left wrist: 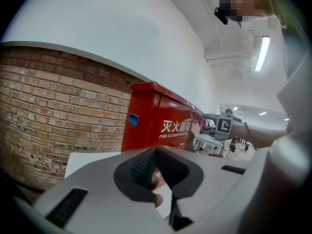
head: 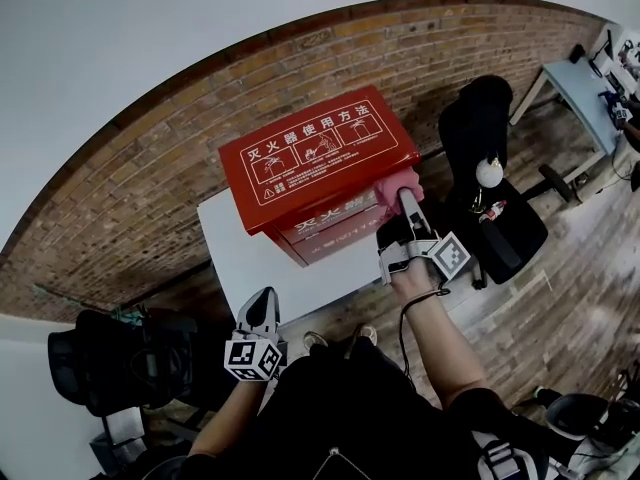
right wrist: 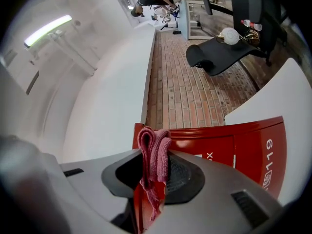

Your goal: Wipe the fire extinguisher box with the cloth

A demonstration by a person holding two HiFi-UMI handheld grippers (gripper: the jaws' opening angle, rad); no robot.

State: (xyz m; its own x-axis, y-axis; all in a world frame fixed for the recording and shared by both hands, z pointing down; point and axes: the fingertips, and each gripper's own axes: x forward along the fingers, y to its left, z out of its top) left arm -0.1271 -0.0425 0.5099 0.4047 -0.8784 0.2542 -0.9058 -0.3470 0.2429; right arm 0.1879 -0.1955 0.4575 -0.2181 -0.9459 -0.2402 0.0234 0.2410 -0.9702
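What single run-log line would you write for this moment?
right tongs: shut on pink woven cloth | cloth at red metal fire extinguisher box front | left tongs: shut, empty

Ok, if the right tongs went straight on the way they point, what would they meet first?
The fire extinguisher box, right ahead; the cloth clamped in the right tongs would likely touch first.

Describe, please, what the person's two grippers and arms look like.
The left gripper and right gripper are light grey shells with black textured pads set in a V-shaped notch. Each carries a cube with black-and-white square markers. A thin black cable loops beside the right forearm. The person wears dark clothing, and both forearms are uncovered.
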